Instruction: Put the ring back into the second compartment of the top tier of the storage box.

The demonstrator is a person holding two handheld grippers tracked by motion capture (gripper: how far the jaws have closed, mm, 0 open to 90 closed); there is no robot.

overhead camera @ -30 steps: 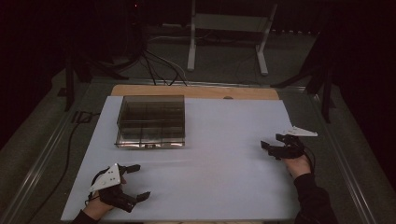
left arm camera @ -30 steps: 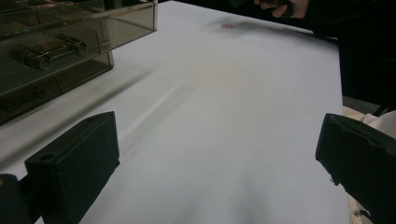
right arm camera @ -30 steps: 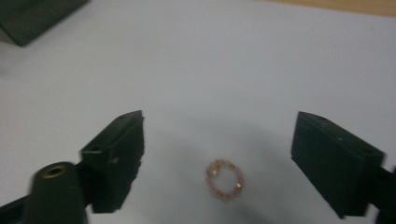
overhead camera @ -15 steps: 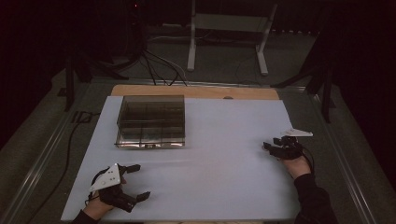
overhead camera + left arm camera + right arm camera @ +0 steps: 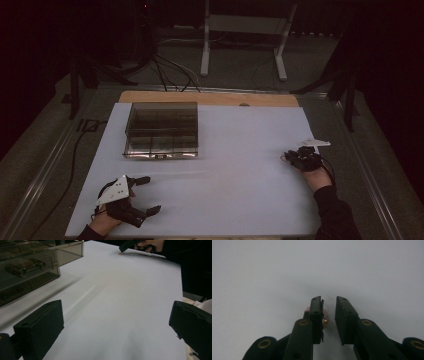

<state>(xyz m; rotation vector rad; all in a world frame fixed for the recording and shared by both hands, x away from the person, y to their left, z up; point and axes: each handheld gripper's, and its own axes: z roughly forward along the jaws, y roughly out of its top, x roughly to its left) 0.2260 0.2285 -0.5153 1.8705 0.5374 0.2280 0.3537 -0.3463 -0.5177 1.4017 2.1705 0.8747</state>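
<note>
My right gripper (image 5: 289,156) rests low on the white sheet (image 5: 240,165) at the right side, a hand behind it. In the right gripper view its jaws (image 5: 329,305) stand only a narrow gap apart. A tiny copper-pink piece (image 5: 325,317) lies against the inner face of the left jaw, clear of the other jaw. The same piece is a small pink spot (image 5: 121,253) on the sheet in the left gripper view. My left gripper (image 5: 152,194) lies at the near left, wide open with nothing between its jaws (image 5: 116,327).
A smoked clear drawer box (image 5: 161,130) stands at the back left of the sheet, with metal parts (image 5: 23,267) dimly visible inside. The wooden table edge (image 5: 210,97) runs behind it. A cable (image 5: 75,150) trails off the left side.
The right gripper's jaws have narrowed and the hand has settled slightly toward the near edge. The left gripper has stayed put.
</note>
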